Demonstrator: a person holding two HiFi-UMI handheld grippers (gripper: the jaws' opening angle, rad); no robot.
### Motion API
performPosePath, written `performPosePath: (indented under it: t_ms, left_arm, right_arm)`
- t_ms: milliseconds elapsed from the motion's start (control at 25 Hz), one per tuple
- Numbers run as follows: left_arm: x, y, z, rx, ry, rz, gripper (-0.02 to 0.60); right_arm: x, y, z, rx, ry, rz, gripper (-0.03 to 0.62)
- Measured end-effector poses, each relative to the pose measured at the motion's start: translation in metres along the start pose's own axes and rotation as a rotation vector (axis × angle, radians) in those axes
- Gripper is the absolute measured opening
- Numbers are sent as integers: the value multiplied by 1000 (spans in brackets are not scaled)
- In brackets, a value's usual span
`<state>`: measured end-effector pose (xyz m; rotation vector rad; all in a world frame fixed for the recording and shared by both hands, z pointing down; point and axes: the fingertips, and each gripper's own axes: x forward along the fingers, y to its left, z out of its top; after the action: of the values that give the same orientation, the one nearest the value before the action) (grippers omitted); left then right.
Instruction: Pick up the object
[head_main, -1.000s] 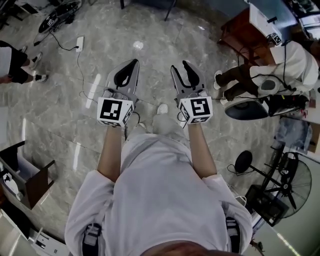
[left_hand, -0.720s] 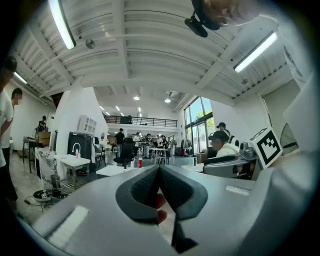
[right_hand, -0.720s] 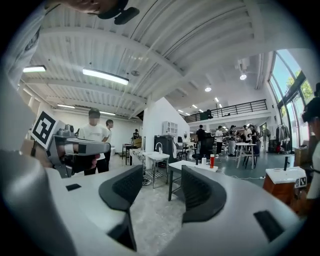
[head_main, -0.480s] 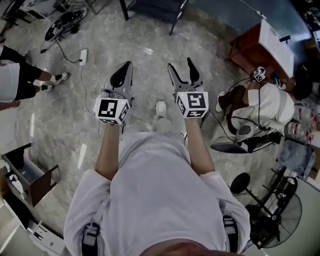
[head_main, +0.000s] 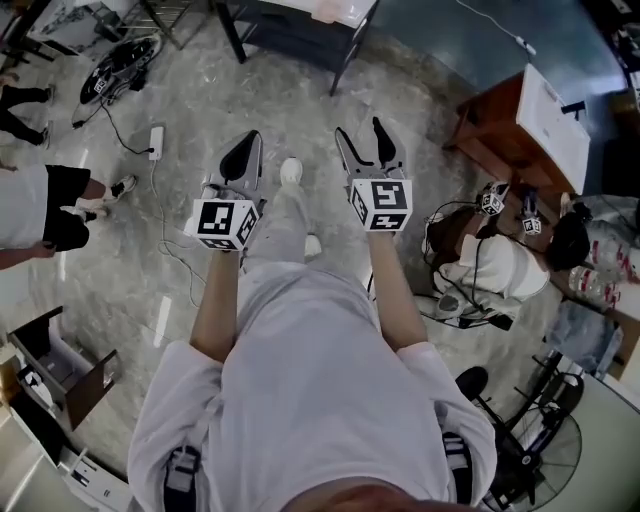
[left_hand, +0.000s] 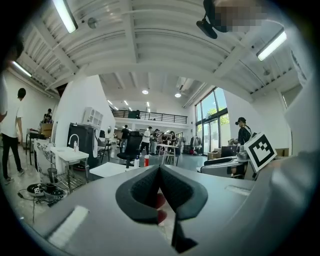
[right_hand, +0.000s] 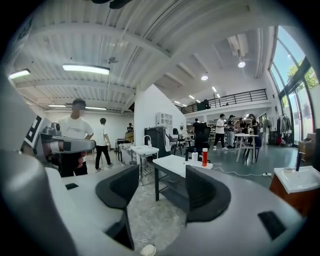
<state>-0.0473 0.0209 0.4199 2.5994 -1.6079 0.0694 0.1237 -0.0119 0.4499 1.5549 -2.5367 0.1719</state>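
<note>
I am walking over a marble floor with both grippers held out ahead. A white-topped table on dark legs stands in front, with a red bottle and a white bottle on it. In the head view the table lies at the top edge. In the left gripper view the table and red bottle are farther off. My left gripper is shut with nothing in it. My right gripper is open; its jaws have just been opening and nothing is between them.
A wooden desk stands at the right, with a seated person beside it and a floor fan below. A power strip with cables and a person's legs are at the left. An open box sits lower left.
Both grippers have travelled forward over the floor, and the table has come into view at the top. The right jaws stand wider apart. A foot has stepped forward between the grippers.
</note>
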Motion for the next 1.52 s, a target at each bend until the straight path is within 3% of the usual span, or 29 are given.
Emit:
performPosePath:
  t_ms: [320, 640, 880, 1160, 1400, 1520]
  left_arm:
    - [157, 86, 6, -6, -10, -41, -2]
    - [297, 157, 11, -20, 25, -96, -2]
    - [357, 197, -6, -27, 81, -71, -2]
    - [408, 247, -25, -17, 159, 42, -2]
    - [436, 279, -32, -32, 202, 86, -2]
    - [443, 289, -36, -47, 219, 92, -2]
  right_arm:
    - [153, -63, -1, 29, 76, -55, 278]
    - [311, -125, -3, 81, 188, -102, 330]
    - [411, -170, -57, 167, 335, -161, 394]
    - [498, -216, -151, 344, 526, -225, 448]
    - [557, -216, -194, 450, 656, -245, 518]
    - [576, -215, -205, 452, 726, -285, 534]
